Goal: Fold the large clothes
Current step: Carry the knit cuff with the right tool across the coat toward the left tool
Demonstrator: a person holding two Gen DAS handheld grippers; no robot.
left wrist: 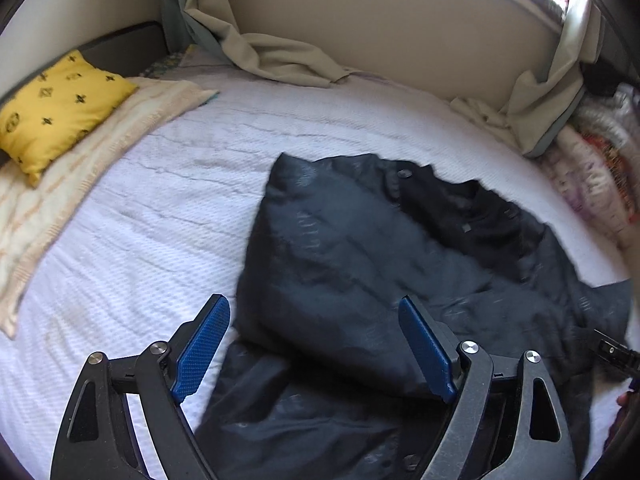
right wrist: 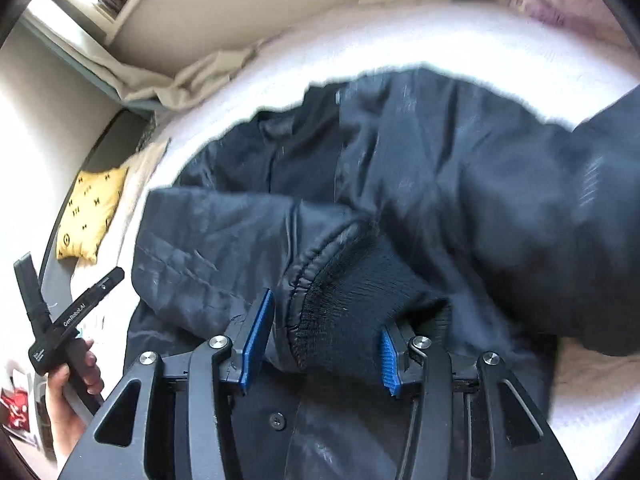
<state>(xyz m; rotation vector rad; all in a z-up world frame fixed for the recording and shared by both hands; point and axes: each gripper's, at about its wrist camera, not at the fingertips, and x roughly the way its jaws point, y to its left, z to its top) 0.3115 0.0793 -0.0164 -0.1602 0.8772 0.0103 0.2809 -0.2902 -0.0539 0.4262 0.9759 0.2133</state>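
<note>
Jacket (left wrist: 400, 264), dark and padded, lies spread on the white bed (left wrist: 132, 216), with its collar toward the far wall and its body running back toward us under both tools. What our coming move turns on is the sleeve: its ribbed cuff (right wrist: 356, 304) sits right between the jaws of our right gripper (right wrist: 324, 340), the sleeve's long axis running away from them across the jacket's chest. Those jaws stand apart with a blue pad on either side of the cuff; the view is blurred, so we cannot say for sure whether they are pinching the knit or only bracketing it. Our left gripper (left wrist: 316, 344) hovers over the jacket's near left edge with its jaws wide apart and holding nothing. So our right is plainly the nearer to the sleeve, and we judge the fold across the body falls to it.
</note>
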